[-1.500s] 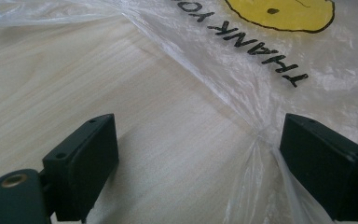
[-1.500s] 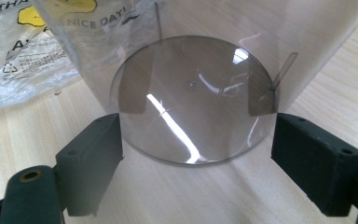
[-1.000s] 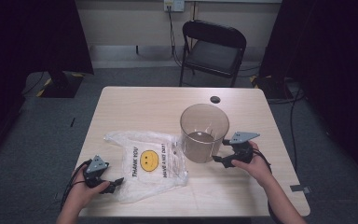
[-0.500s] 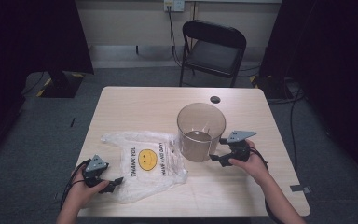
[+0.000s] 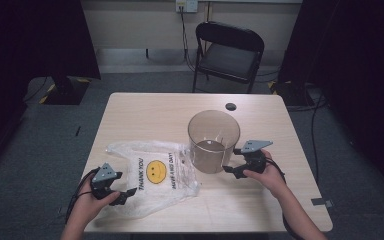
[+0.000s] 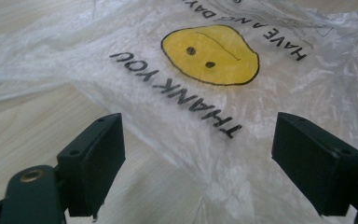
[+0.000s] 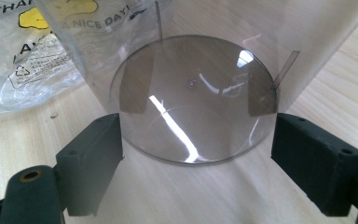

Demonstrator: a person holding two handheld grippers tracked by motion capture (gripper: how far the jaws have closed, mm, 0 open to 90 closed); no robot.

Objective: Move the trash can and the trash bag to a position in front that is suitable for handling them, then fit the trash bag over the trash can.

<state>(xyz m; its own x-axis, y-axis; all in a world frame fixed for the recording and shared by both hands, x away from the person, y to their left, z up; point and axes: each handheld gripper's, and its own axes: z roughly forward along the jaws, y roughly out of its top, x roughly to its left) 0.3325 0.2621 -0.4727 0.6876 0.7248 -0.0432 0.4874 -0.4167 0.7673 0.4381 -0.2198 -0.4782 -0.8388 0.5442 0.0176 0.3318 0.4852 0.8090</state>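
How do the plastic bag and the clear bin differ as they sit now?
The plastic bag lies flat and crumpled on the table; the bin stands upright. The bag is whitish, printed with a yellow smiley face and "THANK YOU"; the bin is plain, brownish-tinted and rigid. Both are see-through, each with open gripper jaws before it.

The table [image 5: 145,112] is showing a pale wood-grain top with a smooth, matt finish. The bag [image 6: 242,93] is looking like thin, crinkled, translucent plastic film, printed in black and yellow and catching soft glints. The bin [image 7: 196,98] is appearing as clear, smoky-tinted hard plastic, glossy and reflecting light. The left gripper [image 6: 198,163] is showing matt black plastic.
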